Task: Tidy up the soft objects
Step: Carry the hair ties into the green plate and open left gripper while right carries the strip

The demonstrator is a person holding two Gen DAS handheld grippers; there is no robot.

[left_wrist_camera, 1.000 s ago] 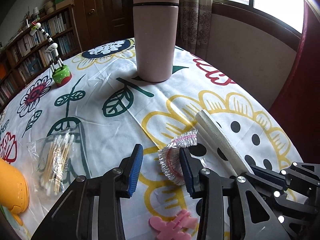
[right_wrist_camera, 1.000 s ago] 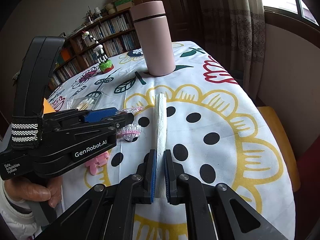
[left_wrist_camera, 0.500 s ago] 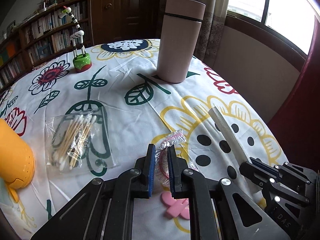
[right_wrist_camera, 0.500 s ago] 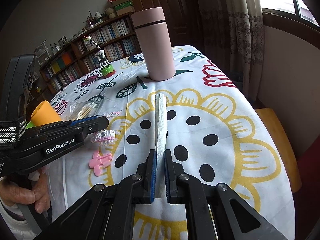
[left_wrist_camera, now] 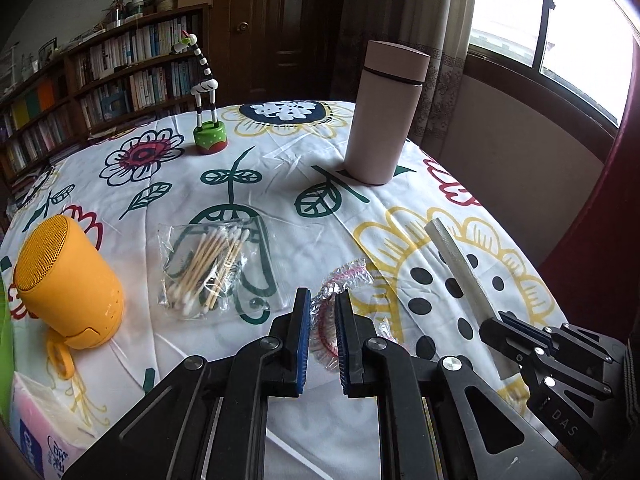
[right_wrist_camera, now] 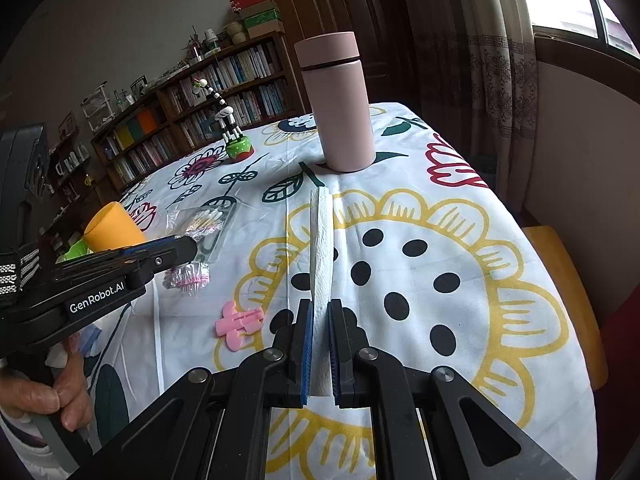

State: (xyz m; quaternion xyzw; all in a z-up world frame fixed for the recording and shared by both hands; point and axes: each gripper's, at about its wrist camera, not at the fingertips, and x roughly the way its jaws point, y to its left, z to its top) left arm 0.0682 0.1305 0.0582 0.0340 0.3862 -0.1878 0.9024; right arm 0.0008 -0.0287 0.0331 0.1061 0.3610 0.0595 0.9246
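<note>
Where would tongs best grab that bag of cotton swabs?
Probably by a loose edge of the swab bag, coming from above: it lies flat on the tablecloth, and the clear film beyond the bundled swabs should pinch up easily.

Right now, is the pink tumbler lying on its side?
No, the pink tumbler stands upright on the floral tablecloth, lid on top, beyond the bag of cotton swabs.

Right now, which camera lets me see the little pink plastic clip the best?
The right wrist view. There the pink clip lies whole and unblocked on the tablecloth, left of the right tool, which is shut on the folded paper towel. The left wrist view does not show the clip; the left tool fills that part.
</note>
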